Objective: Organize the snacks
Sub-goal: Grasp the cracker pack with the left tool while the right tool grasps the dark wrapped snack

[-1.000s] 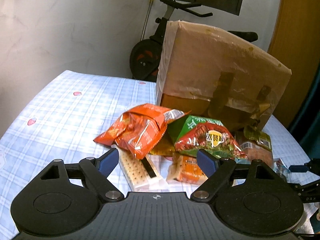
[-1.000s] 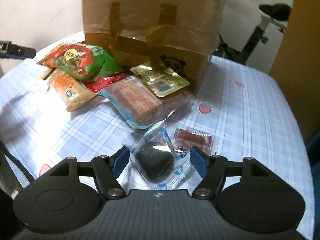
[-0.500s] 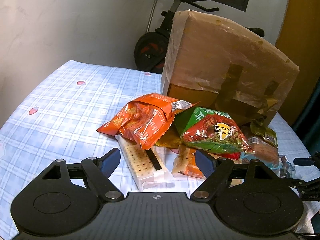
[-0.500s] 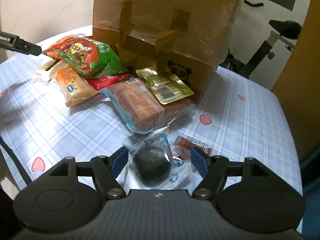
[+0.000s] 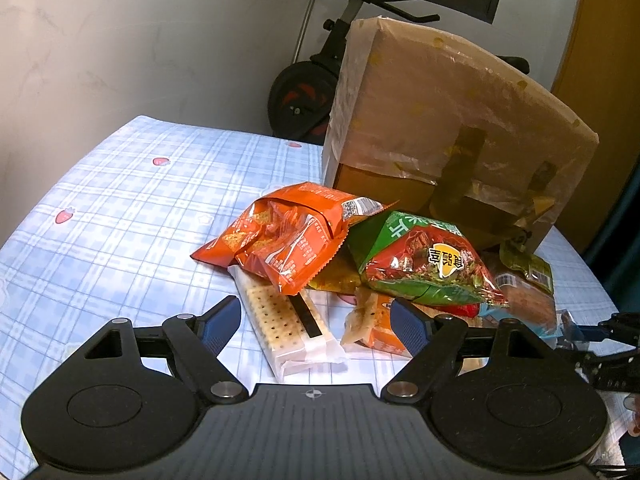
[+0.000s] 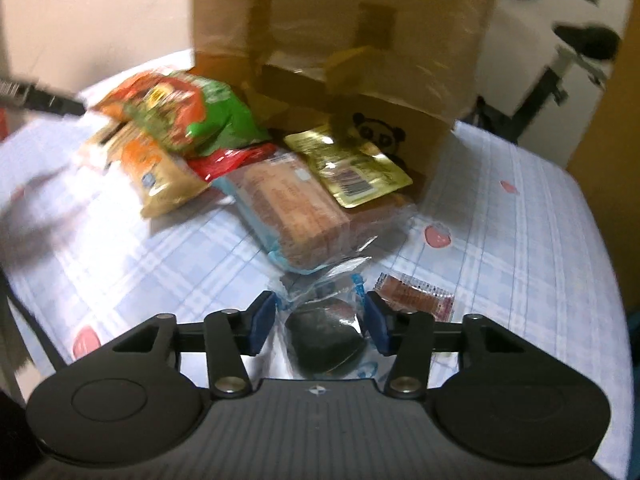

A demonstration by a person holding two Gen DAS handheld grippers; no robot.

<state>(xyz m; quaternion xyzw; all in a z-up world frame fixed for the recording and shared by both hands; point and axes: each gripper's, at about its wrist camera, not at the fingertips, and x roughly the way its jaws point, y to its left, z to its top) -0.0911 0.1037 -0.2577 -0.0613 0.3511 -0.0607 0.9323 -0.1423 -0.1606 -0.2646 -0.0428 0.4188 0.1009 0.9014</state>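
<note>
While the right gripper (image 6: 320,322) is hovering low over the near edge of the bench (image 6: 520,216), its fingers (image 6: 262,322) are narrowing w/ a clear-wrapped dark snack (image 6: 326,338) sitting btwn them; they have just been closing. The right pad is looking close to the wrapper, but the view is blurred and I cannot tell if the pads are pressing yet. A small red sachet (image 6: 416,300) is lying just right of that gripper. Just beyond the dark snack, a brown cake pack (image 6: 288,208) is lying flat, w/ a yellow-green pouch (image 6: 352,172) resting on its far end, against the cardboard box (image 6: 344,40).

The left gripper (image 5: 316,322) is hanging over the left part of the pile, fingers (image 5: 220,326) spread wide and gripping nothing. A white cracker pack (image 5: 284,324) is lying btwn them on the blue checked cloth. An orange chip bag (image 5: 280,236) is resting partly over the cracker pack's far end. A green-and-red bag (image 5: 420,264) is lying right of it, on top of a small orange-and-tan pack (image 5: 376,324). All snacks are sitting outside the box, near its front face.
</note>
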